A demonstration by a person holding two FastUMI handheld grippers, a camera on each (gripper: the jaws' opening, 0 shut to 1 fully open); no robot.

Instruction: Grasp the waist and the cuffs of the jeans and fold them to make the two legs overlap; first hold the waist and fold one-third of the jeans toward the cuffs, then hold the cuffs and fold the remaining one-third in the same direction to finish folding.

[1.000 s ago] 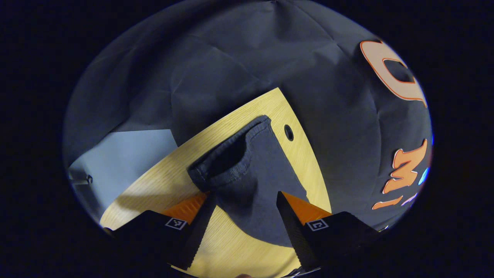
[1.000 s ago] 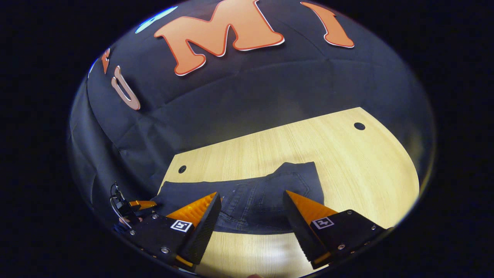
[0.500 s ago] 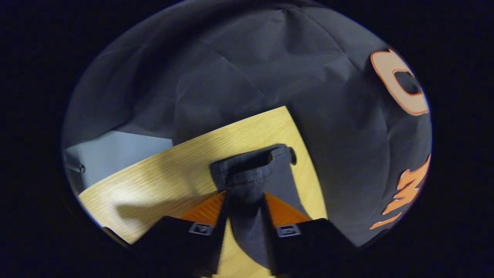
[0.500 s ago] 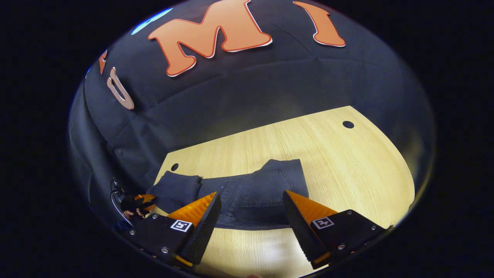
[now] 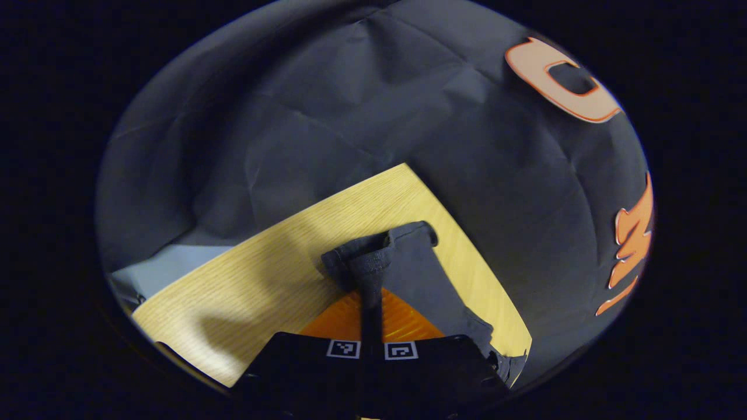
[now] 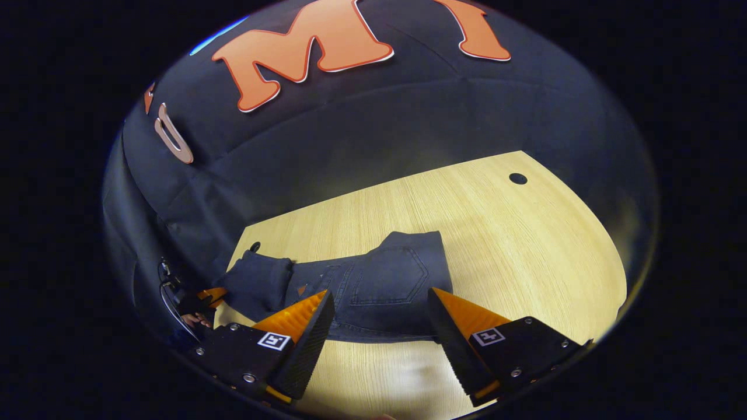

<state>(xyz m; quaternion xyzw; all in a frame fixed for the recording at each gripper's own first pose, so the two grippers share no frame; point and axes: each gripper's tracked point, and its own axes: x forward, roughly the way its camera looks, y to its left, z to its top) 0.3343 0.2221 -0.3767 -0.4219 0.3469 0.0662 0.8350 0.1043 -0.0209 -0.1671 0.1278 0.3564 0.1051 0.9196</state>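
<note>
Dark jeans (image 6: pixel 373 286) lie on the wooden table (image 6: pixel 525 245), waist and back pocket toward the right gripper view. My right gripper (image 6: pixel 379 303) hovers open just above the waist edge, fingers to either side, touching nothing. In the left gripper view my left gripper (image 5: pixel 371 303) is shut on the cuffs (image 5: pixel 373 262), which bunch up and lift off the table (image 5: pixel 280 274). The right gripper view shows that left gripper (image 6: pixel 204 296) at the far left, with the cuff end (image 6: pixel 259 283) folded up over the leg.
A round cable hole (image 6: pixel 517 178) sits at the table's far right and another (image 6: pixel 255 247) near the cuff end. A pale grey surface (image 5: pixel 169 262) lies beyond the table's left edge in the left gripper view. Bare wood spreads right of the waist.
My left gripper went from open around the cuffs to shut on them, and has raised them. The cuff end now bunches toward the waist. The right gripper stayed open over the waist.
</note>
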